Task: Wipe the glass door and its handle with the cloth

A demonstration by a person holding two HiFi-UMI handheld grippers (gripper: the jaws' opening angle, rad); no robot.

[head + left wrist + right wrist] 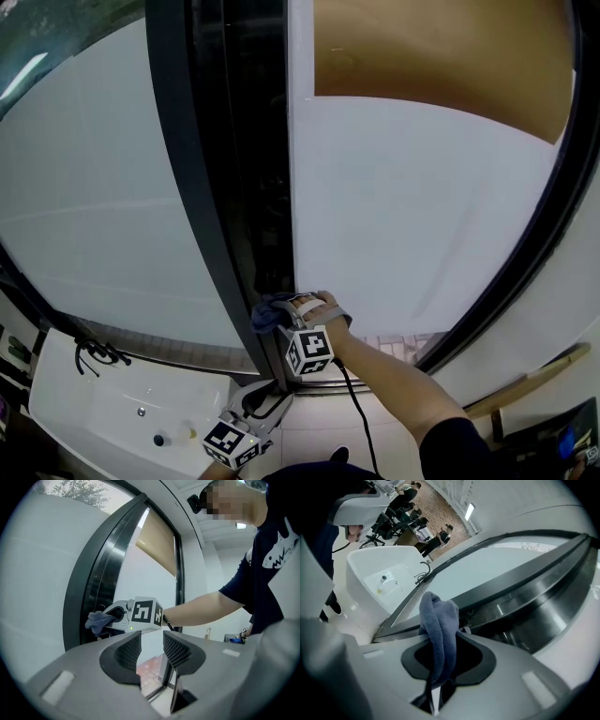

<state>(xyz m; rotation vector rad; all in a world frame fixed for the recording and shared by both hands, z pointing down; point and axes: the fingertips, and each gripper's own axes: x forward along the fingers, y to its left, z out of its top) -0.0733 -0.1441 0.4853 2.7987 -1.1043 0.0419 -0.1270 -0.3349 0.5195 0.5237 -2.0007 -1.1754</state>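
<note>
The glass door has a dark metal frame running down its left edge. My right gripper is shut on a blue cloth and holds it against the frame's low part. In the right gripper view the cloth sticks up from between the jaws, in front of a shiny dark bar. My left gripper hangs lower, near the floor, away from the door. Its jaws stand open with nothing between them, and beyond them I see the right gripper with the cloth.
A white basin with a black tap stands at lower left. A tan blind covers the top of the glass. A wooden stick leans at lower right. A second dark frame borders the pane's right side.
</note>
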